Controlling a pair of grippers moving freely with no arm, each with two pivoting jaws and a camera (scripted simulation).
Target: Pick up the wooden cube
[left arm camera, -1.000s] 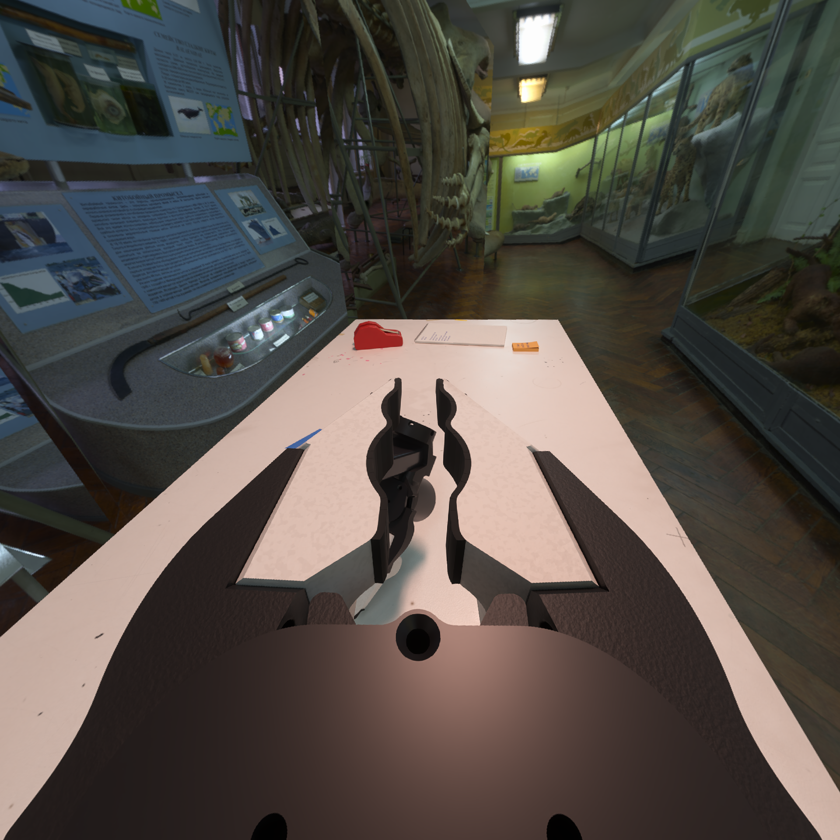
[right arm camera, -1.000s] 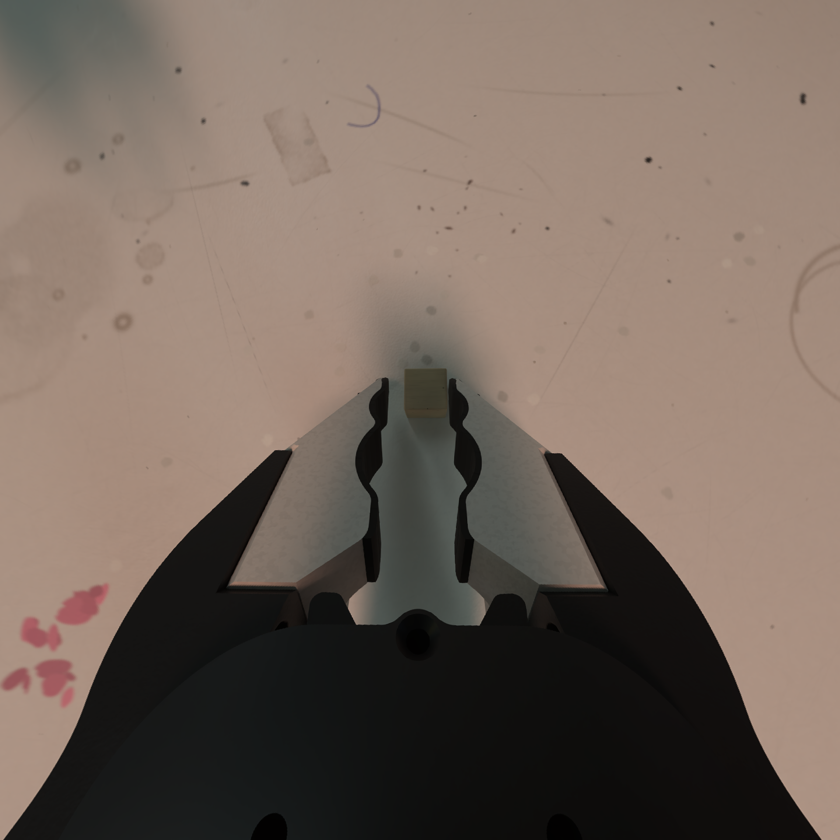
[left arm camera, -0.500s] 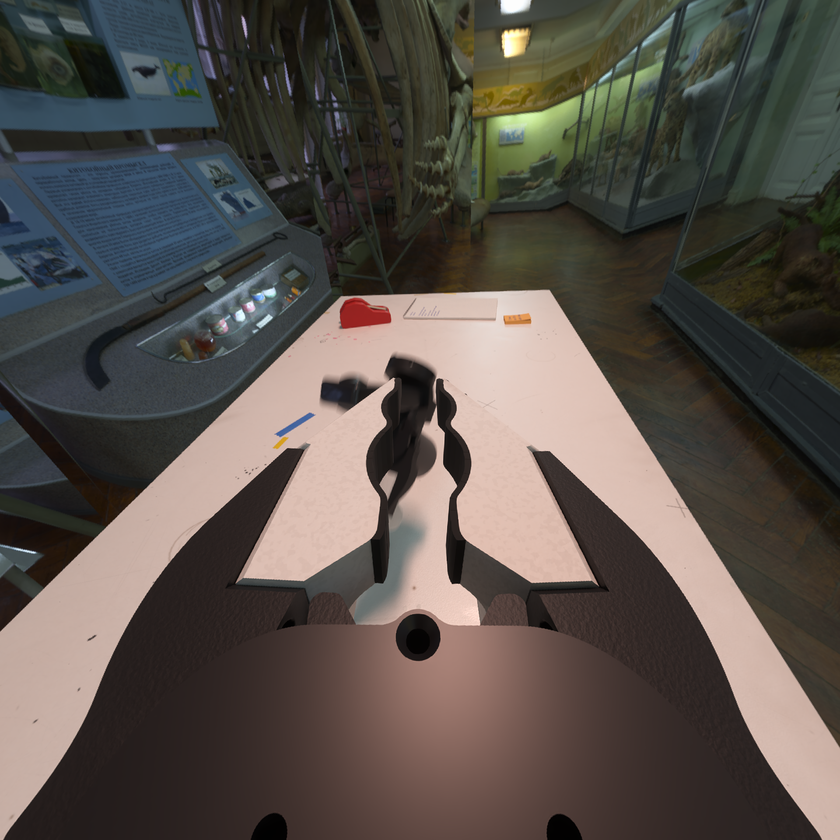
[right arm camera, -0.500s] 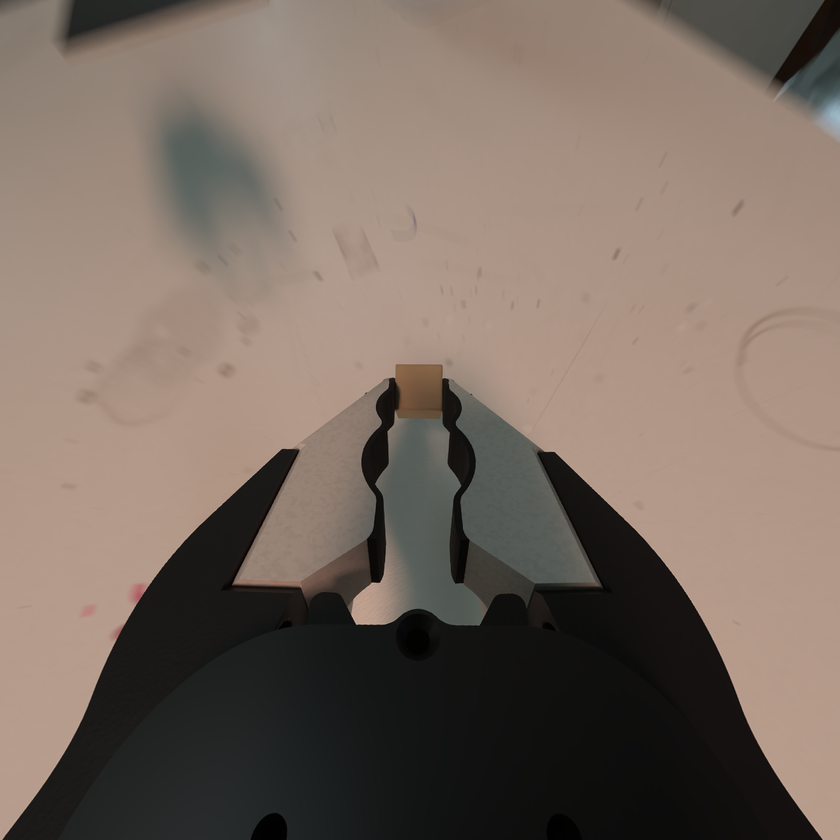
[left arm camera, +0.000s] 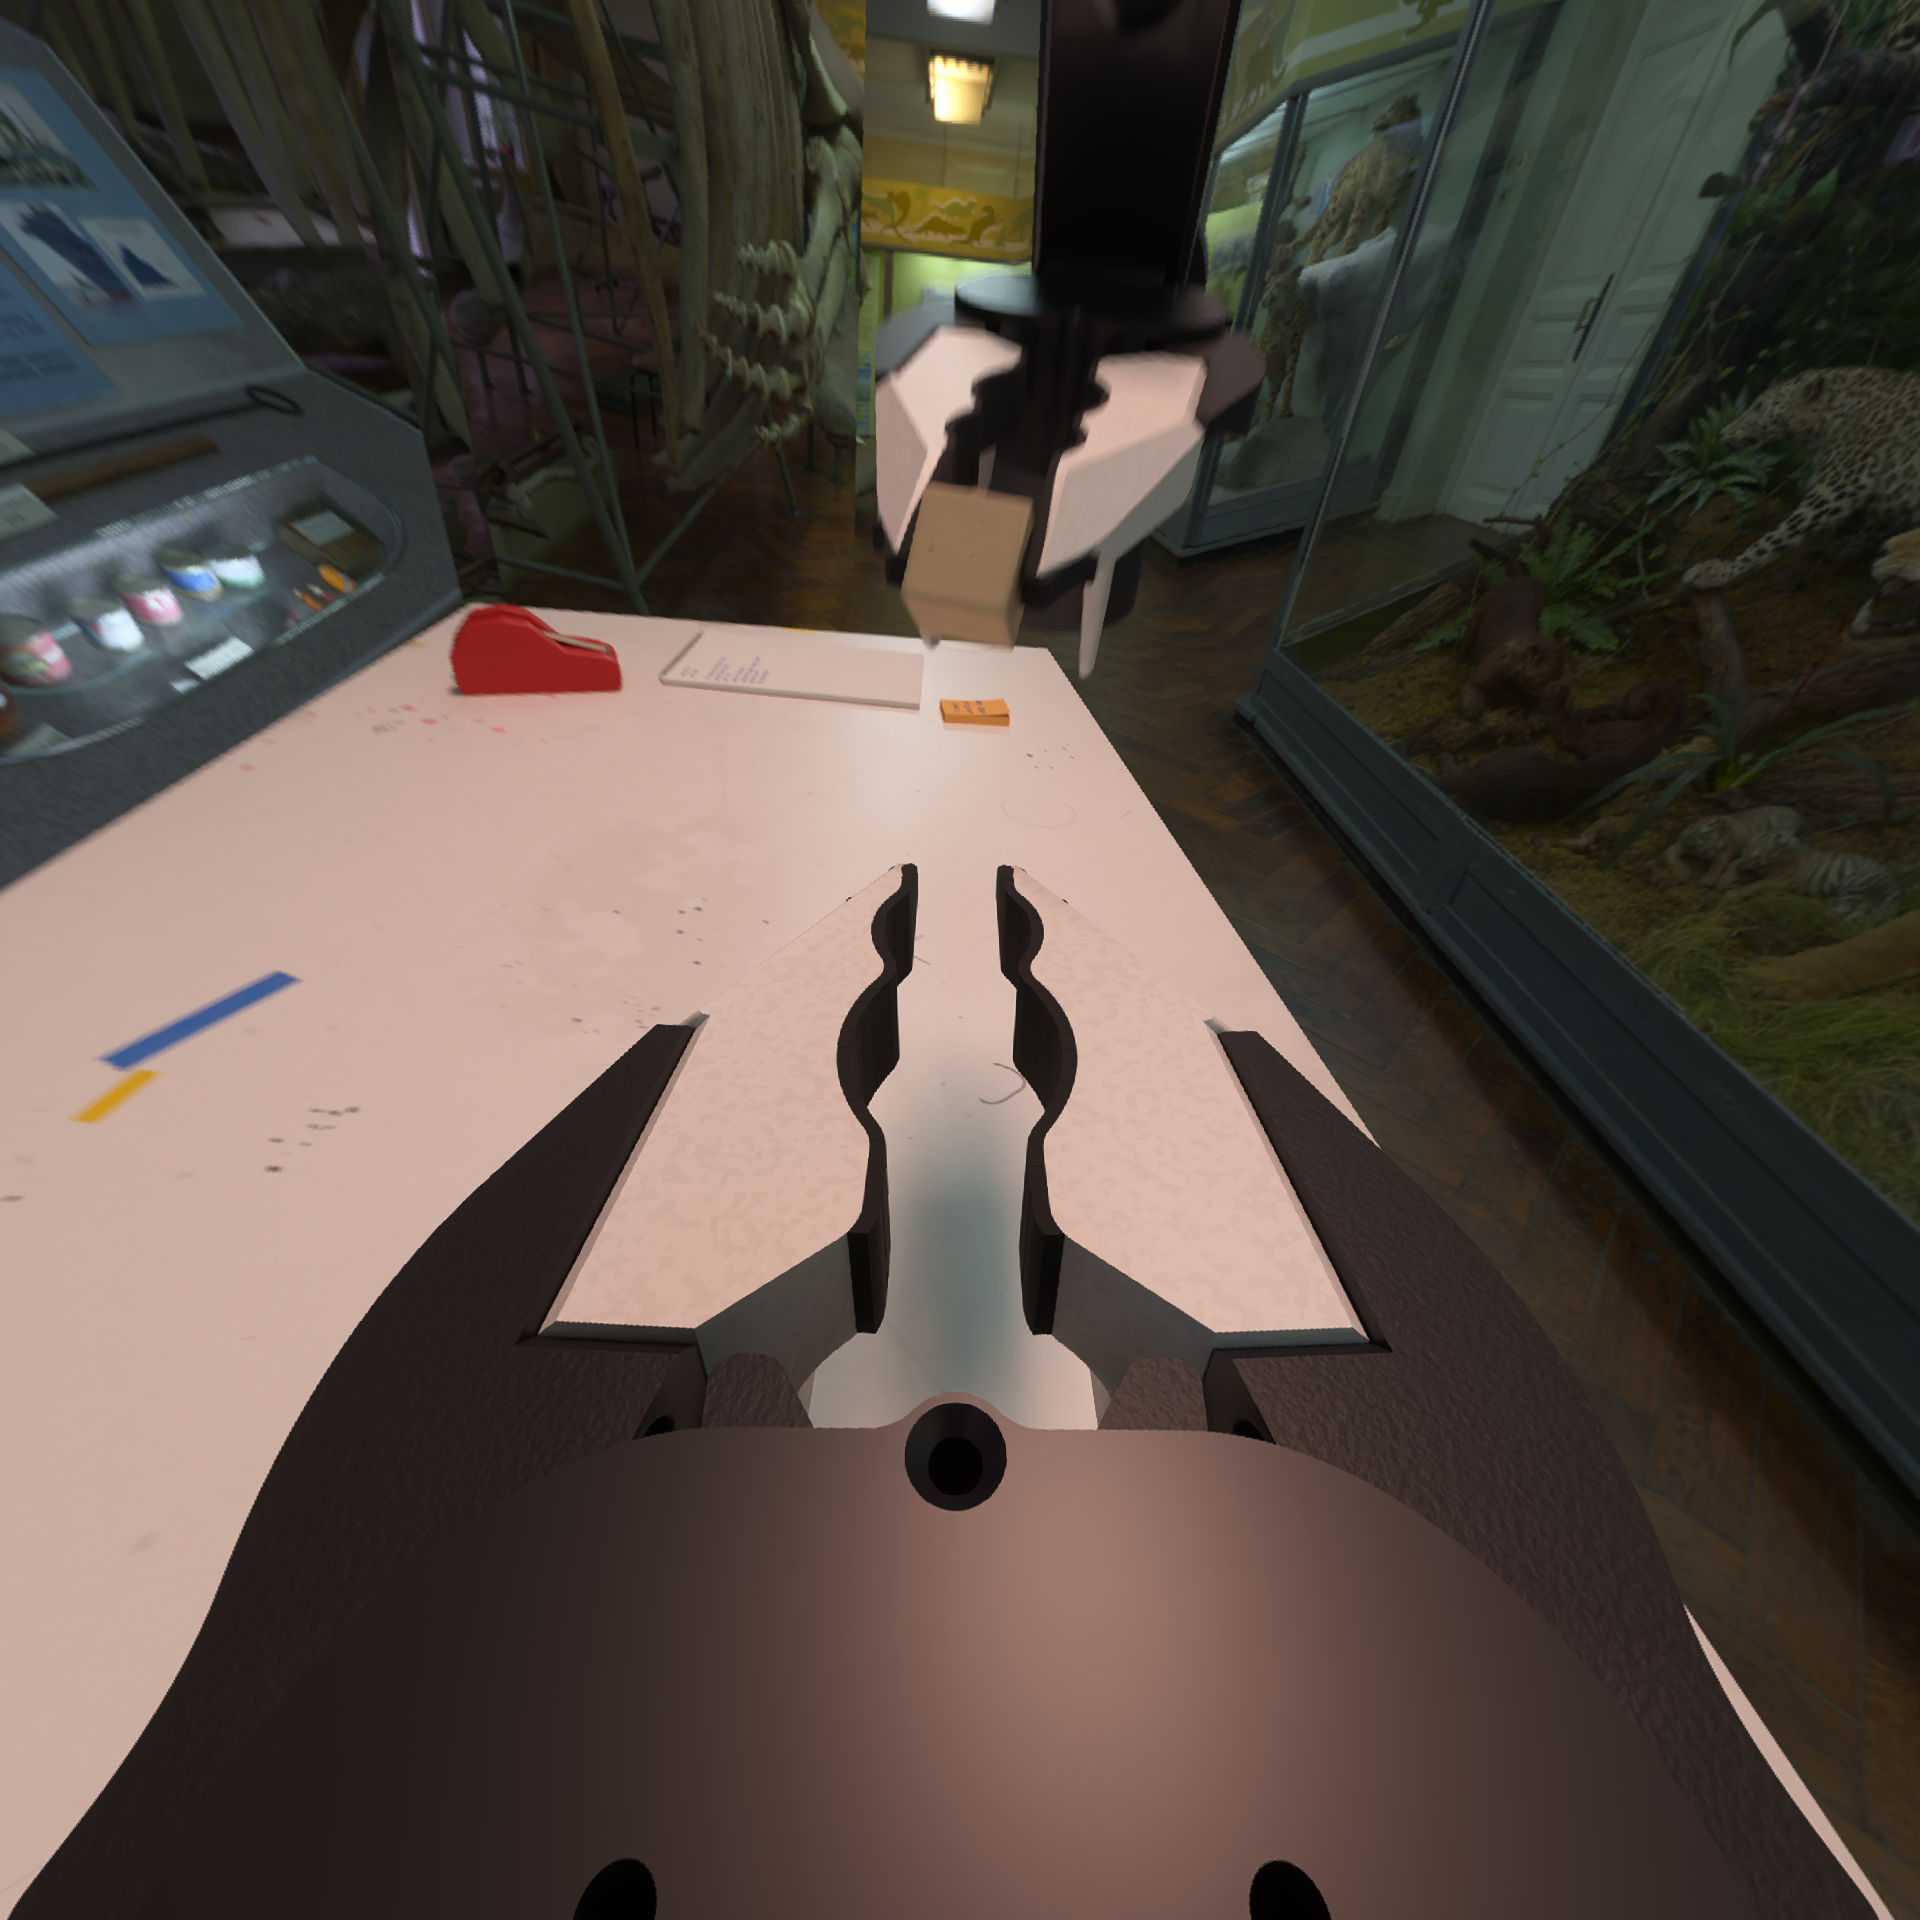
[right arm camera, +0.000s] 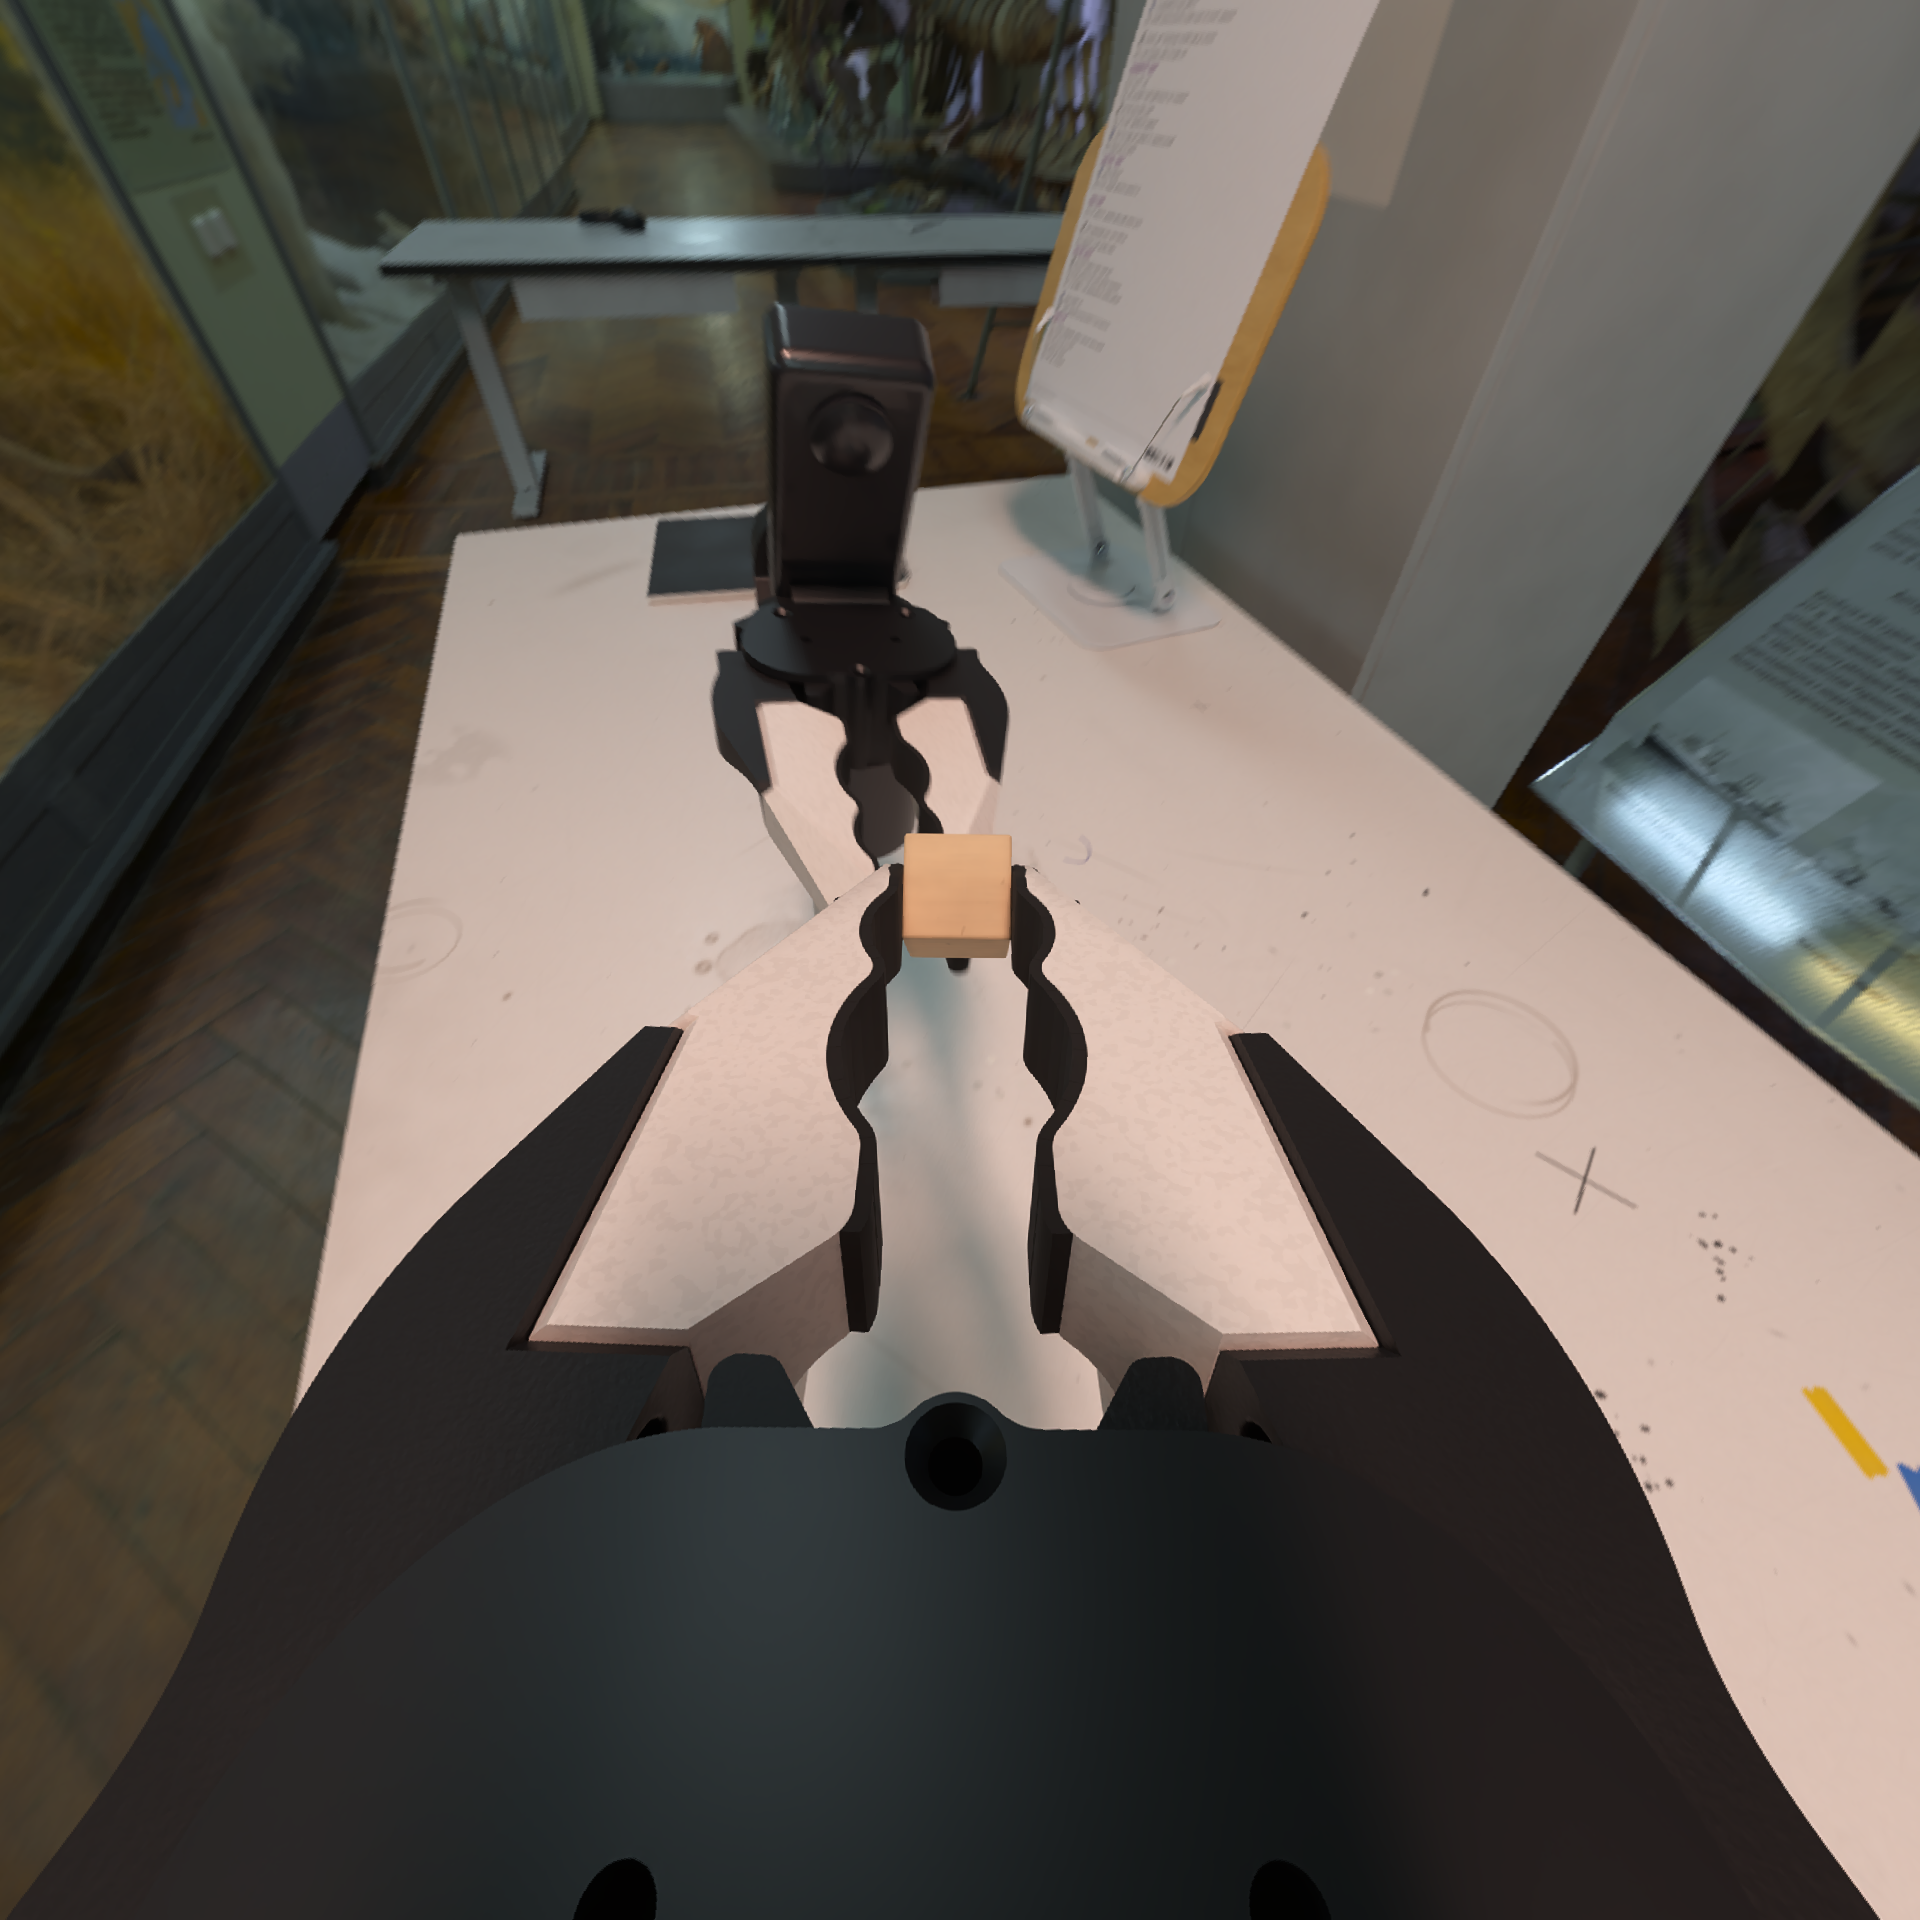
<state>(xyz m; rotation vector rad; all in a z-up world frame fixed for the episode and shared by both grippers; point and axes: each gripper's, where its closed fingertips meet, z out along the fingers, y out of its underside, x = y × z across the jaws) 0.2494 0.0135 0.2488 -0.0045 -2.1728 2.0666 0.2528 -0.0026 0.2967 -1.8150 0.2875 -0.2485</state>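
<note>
With wooden cube (right arm camera: 957, 898) pinched at the tips of right gripper (right arm camera: 957, 906) and clear above table (right arm camera: 1299, 935), lift judged done; next, hold grip steady; left gripper (left arm camera: 956, 883) empty, slightly parted, low over table.

wooden cube (right arm camera: 957, 898): pale tan, plain
right gripper (right arm camera: 957, 896): black body, speckled off-white finger faces
left gripper (left arm camera: 956, 883): dark brown body, speckled pinkish-white finger faces
table (left arm camera: 499, 862): pinkish white, dark specks, faint ring marks
tape dispenser (left arm camera: 534, 651): red, far left
small pad (left arm camera: 974, 711): orange, far right
tape strips (left arm camera: 197, 1019): blue and yellow, left
</note>
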